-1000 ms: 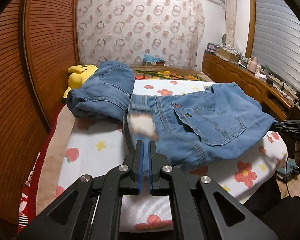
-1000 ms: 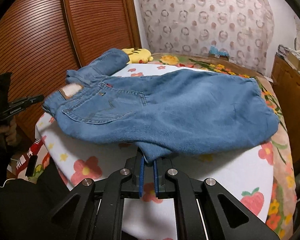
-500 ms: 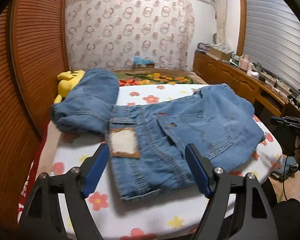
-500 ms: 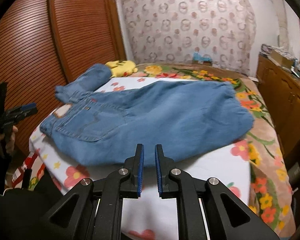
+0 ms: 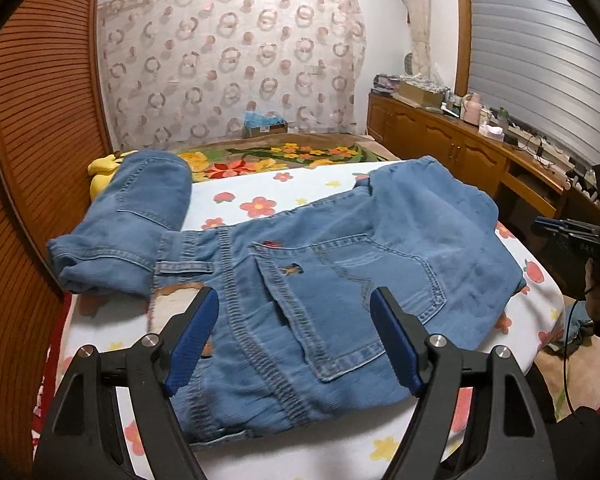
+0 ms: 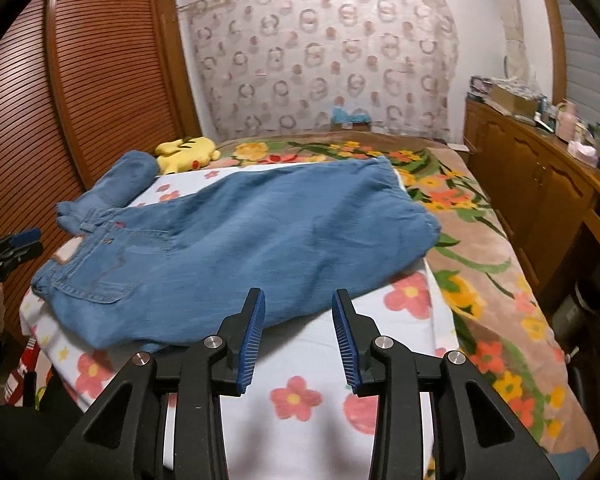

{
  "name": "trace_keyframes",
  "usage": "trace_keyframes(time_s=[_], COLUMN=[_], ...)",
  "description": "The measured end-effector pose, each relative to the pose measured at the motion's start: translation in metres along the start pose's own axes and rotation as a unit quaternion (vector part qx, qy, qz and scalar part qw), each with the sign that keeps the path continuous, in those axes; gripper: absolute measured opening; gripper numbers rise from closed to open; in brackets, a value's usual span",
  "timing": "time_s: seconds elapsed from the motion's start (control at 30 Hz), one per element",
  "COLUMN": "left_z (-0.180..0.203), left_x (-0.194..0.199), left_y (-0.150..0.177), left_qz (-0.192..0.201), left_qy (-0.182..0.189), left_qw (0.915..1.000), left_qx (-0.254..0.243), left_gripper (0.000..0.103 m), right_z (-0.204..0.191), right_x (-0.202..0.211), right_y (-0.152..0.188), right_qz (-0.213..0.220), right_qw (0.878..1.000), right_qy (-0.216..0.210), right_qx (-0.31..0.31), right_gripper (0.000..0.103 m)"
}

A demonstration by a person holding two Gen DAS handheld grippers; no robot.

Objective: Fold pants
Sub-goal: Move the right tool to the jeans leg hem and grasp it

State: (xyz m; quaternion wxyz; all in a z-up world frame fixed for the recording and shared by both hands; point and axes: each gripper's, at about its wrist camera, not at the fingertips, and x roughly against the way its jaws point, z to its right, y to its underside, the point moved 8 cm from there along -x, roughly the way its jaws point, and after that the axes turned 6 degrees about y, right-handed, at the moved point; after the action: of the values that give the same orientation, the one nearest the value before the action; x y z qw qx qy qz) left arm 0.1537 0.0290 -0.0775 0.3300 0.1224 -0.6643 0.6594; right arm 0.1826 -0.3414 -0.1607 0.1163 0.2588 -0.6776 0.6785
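The jeans (image 5: 340,292) lie on the bed (image 6: 400,360), on its white flowered sheet, already doubled over themselves: the waistband with its pale patch (image 6: 66,252) and a back pocket (image 5: 352,296) sit at the left end, and the smooth fold of the legs (image 6: 424,220) at the right end, toward the wooden cabinets (image 6: 540,184). A second mass of denim (image 5: 132,220) lies bunched beside the waistband, touching it; whether it is a leg of the same pair or another garment cannot be told. The long axis of the bundle runs across the bed from waistband on the left to fold on the right, angling slightly away at the fold end. In my judgement at least one fold is done and the bundle is still long, so a further fold and some tidying of the bunched part likely remain. The left gripper (image 5: 294,336) hovers over the waistband end with its jaws wide apart, holding nothing. The right gripper (image 6: 298,336) sits near the front edge of the denim, its jaws opening, with only sheet and a bit of hem seen between them and nothing gripped. A yellow plush toy (image 6: 188,152) rests by the wall.
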Motion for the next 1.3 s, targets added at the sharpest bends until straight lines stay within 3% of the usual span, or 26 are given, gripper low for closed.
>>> trace_keyframes(time_s=[0.2,0.9,1.17,1.2,1.3], left_z=[0.012,0.022,0.019,0.018,0.017], left_x=[-0.015,-0.063,-0.061,-0.061,-0.056], left_y=[0.002,0.038,0.039,0.038,0.037], left_qz=[-0.011,-0.065,-0.063,-0.063,-0.059], left_qy=[0.011,0.025,0.031,0.031,0.03], left_qw=[0.9999,0.9975,0.9975,0.9975,0.9977], left_qx=[-0.002,0.007,0.012,0.013,0.017], left_gripper=[0.079,0.079,0.079,0.079,0.079], right_z=[0.012,0.056,0.06,0.058,0.053], right_x=[-0.004,-0.048,-0.062,-0.061,-0.05], right_y=[-0.004,-0.027,-0.027,-0.028,-0.032], right_qz=[-0.005,-0.061,-0.097,-0.099,-0.085], right_qw=[1.0,0.995,0.989,0.989,0.991], right_qy=[0.014,0.071,0.054,0.049,0.053], right_qx=[-0.011,-0.044,-0.096,-0.097,-0.087], right_gripper=[0.046,0.048,0.048,0.047,0.03])
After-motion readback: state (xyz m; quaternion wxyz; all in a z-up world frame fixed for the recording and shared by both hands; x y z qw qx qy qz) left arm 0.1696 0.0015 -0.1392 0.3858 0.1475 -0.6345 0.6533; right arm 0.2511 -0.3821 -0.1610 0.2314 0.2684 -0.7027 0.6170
